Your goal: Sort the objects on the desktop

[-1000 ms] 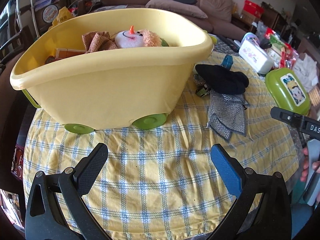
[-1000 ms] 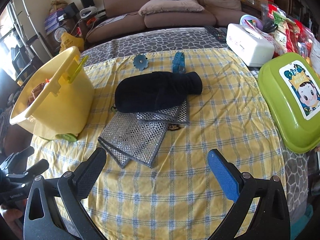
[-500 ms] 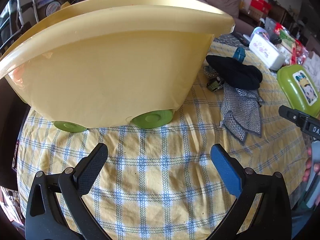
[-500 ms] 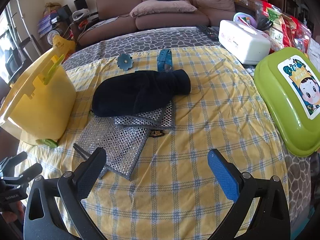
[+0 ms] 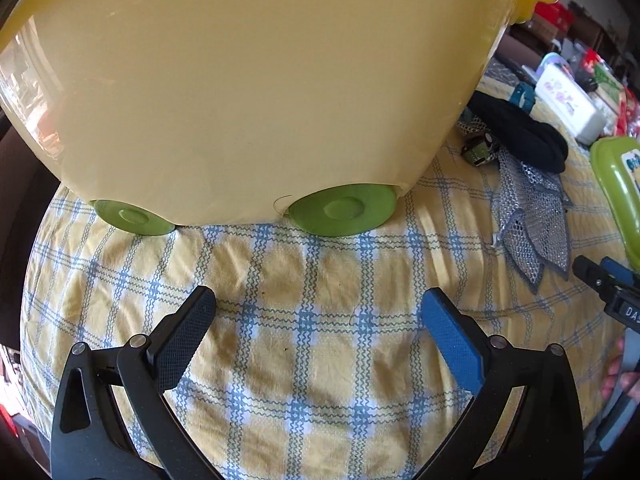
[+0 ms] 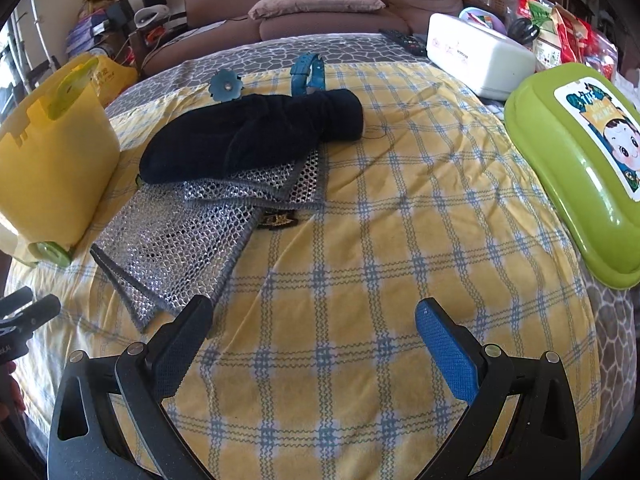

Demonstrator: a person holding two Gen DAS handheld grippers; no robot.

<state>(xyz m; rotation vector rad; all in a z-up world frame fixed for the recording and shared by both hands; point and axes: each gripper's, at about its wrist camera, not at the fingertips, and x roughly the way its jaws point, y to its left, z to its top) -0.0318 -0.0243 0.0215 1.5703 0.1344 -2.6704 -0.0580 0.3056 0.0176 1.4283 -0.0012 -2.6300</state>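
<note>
Left hand-held gripper [image 5: 316,312], seen along its own fingers: jaws spread wide and empty, one black pad [image 5: 182,336] and one blue pad [image 5: 450,336] poised over bare checked tablecloth [image 5: 320,360] near the left edge of the bench, touching nothing visible. Directly ahead, the side wall of the yellow toy bin [image 5: 248,80] fills the upper field; its two green wheels [image 5: 340,210] rest on the cloth just beyond the fingertips. Right hand-held gripper [image 6: 312,316]: jaws likewise fully apart and empty, over the near middle of the bench; the black pad [image 6: 182,340] lies just beside the near corner of the silver mesh cloth [image 6: 172,248], though contact cannot be determined. A black mitten [image 6: 248,136] lies across the far part of the mesh cloth, with a small dark label or object [image 6: 278,222] at the cloth's edge. Beyond the mitten, towards the far edge, lie a blue flower-shaped piece [image 6: 226,86] and a blue strap [image 6: 306,74]. The yellow bin stands at the left edge in this view, well apart from the green lid bearing a cartoon sticker [image 6: 576,168] at the right edge. A white box [image 6: 476,56] occupies the far right corner. Part of the opposite gripper enters each view at its margin.
</note>
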